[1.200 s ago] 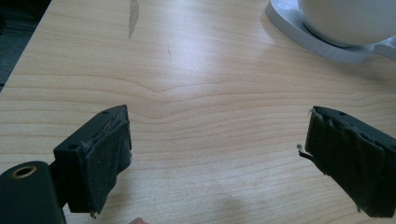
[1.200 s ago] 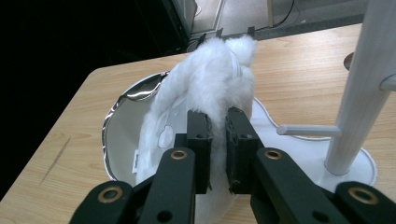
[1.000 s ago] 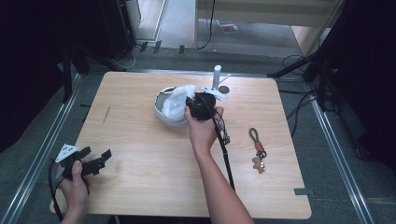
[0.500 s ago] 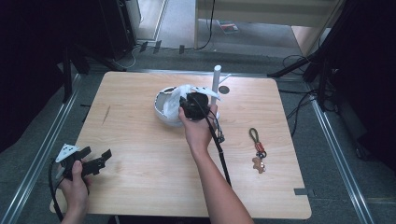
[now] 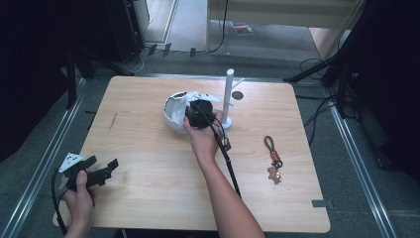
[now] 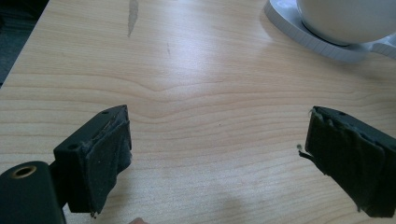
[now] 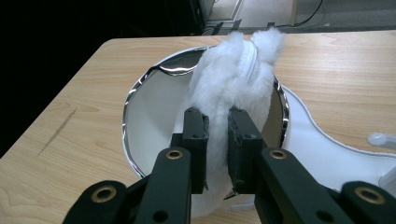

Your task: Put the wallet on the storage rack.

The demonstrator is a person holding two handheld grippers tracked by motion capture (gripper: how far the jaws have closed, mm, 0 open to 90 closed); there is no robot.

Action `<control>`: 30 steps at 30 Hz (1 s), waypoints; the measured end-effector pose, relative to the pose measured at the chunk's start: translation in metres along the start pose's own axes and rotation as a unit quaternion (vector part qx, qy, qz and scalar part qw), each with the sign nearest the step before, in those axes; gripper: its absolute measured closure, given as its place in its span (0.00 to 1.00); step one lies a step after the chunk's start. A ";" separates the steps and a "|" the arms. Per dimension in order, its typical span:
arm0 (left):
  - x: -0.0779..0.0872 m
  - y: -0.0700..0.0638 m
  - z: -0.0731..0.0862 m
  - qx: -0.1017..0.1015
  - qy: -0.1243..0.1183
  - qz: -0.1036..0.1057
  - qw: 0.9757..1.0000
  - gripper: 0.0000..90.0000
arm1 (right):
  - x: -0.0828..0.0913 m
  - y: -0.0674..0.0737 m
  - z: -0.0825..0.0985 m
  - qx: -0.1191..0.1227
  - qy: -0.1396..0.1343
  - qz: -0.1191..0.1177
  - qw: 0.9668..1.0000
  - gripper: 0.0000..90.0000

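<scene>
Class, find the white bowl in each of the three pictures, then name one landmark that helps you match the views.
High view: white bowl at table centre, toward the far edge, under the right claw.
Left gripper view: its rounded underside at the top right corner.
Right gripper view: its rim at centre, behind the fluffy white item.
Shared landmark: the wooden table.

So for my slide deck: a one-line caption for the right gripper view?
Right gripper clamps a fluffy white pouch over the white bowl.

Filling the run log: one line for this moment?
right gripper: shut on white fluffy pouch over bowl | left gripper: open, idle | keychain: untouched
</scene>
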State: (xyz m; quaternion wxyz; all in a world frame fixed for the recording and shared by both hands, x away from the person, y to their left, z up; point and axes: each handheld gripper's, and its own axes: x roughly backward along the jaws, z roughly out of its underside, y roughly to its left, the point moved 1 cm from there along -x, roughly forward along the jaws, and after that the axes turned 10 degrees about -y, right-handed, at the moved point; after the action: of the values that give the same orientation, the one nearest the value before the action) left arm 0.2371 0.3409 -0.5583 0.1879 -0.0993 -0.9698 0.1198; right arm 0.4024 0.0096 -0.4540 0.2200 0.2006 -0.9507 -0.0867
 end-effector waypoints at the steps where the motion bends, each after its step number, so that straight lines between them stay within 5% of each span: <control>1: 0.000 0.000 0.000 0.000 0.000 0.000 1.000 0.09 | 0.000 -0.001 0.000 0.000 0.002 -0.002 1.000 0.88; 11: 0.000 0.000 0.000 -0.001 -0.002 0.001 1.000 0.09 | 0.011 -0.006 -0.005 -0.011 0.006 -0.037 0.999 0.66; 19: 0.000 0.000 0.000 -0.001 0.000 0.000 1.000 0.09 | 0.027 -0.011 -0.004 0.022 -0.013 -0.037 0.999 0.56; 27: 0.001 -0.001 0.000 -0.002 -0.003 0.003 1.000 0.09 | 0.050 -0.016 -0.009 0.018 -0.003 -0.057 0.998 0.23; 30: 0.001 -0.001 0.000 -0.002 -0.003 0.002 1.000 0.09 | 0.056 -0.017 -0.009 0.021 -0.003 -0.049 0.999 0.18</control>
State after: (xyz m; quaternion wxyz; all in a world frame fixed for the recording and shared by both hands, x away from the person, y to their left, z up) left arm 0.2363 0.3401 -0.5583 0.1846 -0.1015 -0.9704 0.1182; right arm 0.3665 -0.0301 -0.4294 0.2086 0.2513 -0.9420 -0.0778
